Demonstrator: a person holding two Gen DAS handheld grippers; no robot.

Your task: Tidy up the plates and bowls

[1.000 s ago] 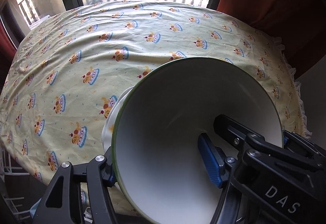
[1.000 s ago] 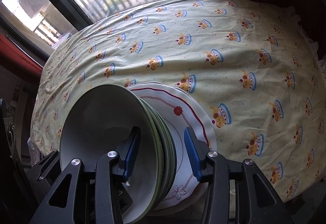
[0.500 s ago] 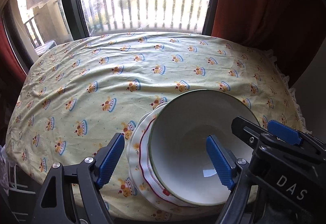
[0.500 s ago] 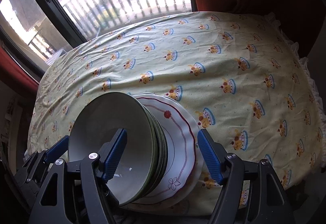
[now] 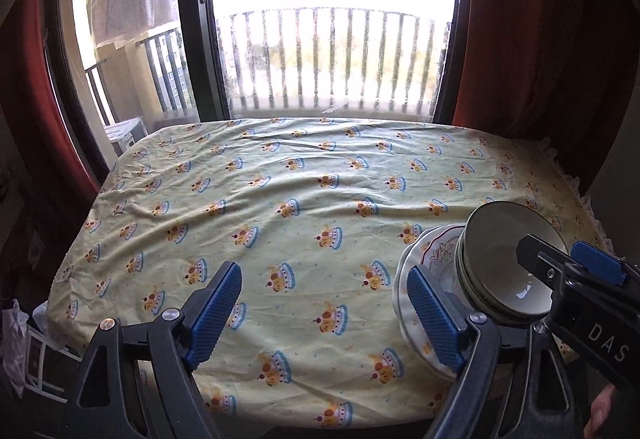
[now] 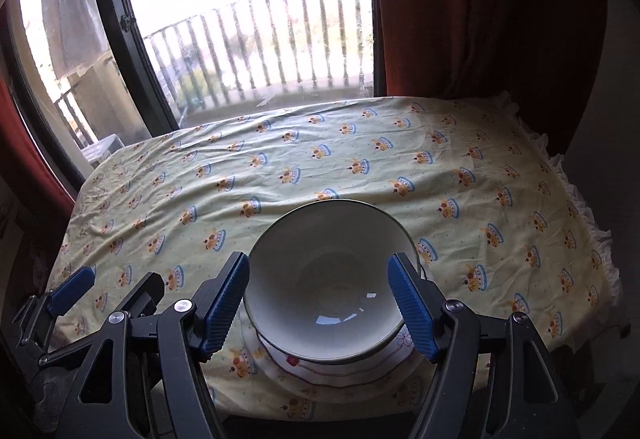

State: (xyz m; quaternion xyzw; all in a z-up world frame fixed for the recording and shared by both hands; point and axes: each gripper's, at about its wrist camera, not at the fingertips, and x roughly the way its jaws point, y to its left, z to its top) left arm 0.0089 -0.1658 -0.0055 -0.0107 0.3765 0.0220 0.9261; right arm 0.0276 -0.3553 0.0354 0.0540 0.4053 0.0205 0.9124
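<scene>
The bowls are sitting nested on the plates at the worktop's near edge, stacked to save room. The right gripper is framing the stack between released jaws, touching nothing; the left gripper is gaping empty, its jaws having just been opening, the stack just outside its right jaw.

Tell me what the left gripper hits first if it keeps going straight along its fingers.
Probably just the yellow tablecloth. The left gripper is open with nothing between its fingers, and bare cloth fills the gap ahead. The stacked bowls and plates sit off to its right; depth is uncertain.
</scene>
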